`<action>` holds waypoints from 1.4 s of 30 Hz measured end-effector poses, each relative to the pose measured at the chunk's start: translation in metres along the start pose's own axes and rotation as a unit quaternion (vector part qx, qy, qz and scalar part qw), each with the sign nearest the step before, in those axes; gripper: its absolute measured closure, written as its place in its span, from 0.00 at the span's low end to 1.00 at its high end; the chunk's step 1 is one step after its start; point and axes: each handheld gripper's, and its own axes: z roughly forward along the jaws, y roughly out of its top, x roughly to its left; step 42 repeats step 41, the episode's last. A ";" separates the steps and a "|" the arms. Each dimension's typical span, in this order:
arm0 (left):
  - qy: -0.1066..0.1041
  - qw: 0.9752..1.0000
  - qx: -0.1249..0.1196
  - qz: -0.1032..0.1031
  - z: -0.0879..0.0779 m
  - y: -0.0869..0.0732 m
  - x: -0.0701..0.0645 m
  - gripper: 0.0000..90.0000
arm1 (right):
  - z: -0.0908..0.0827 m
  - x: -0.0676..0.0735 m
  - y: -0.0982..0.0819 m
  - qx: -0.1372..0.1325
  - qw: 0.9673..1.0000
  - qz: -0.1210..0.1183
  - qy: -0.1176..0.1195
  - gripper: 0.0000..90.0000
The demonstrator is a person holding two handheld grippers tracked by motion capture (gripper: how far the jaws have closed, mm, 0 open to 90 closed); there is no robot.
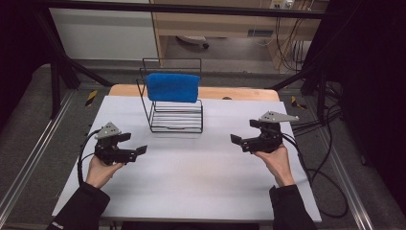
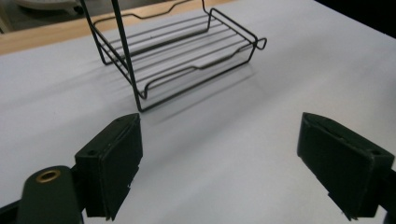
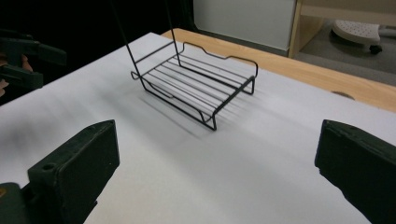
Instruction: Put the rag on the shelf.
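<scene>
A black wire rack [image 1: 175, 117] stands at the back middle of the white table [image 1: 191, 167]. A blue folded cloth [image 1: 172, 87] rests on its upper tier. My left gripper [image 1: 134, 143] hovers open at the left, in front of the rack, with nothing between its jaws. My right gripper [image 1: 244, 133] is open at the right, also holding nothing. In the left gripper view the gripper [image 2: 229, 163] faces the rack's bare lower shelf [image 2: 177, 51]. In the right gripper view the gripper [image 3: 217, 170] faces that shelf [image 3: 196, 86], and the left gripper [image 3: 23, 60] shows far off.
A wooden tabletop edge [image 1: 239, 93] runs behind the white sheet. Black cables [image 1: 325, 182] trail off the table's right side. Dark frame struts [image 1: 57, 72] stand at the back corners. Open table surface lies between and in front of the grippers.
</scene>
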 end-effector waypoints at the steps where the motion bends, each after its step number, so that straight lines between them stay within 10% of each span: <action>1: 0.000 1.000 0.001 -0.001 0.000 -0.004 0.000 0.16 | 0.000 -0.001 -0.005 0.004 1.000 0.000 0.000 0.01; 23: -0.013 0.999 0.046 -0.004 0.008 -0.057 -0.003 0.16 | -0.016 -0.017 -0.105 0.047 0.998 0.035 0.005 0.01; 42: -0.020 0.998 0.053 0.002 0.013 -0.064 -0.004 0.16 | -0.019 -0.022 -0.126 0.076 0.996 0.039 -0.001 0.01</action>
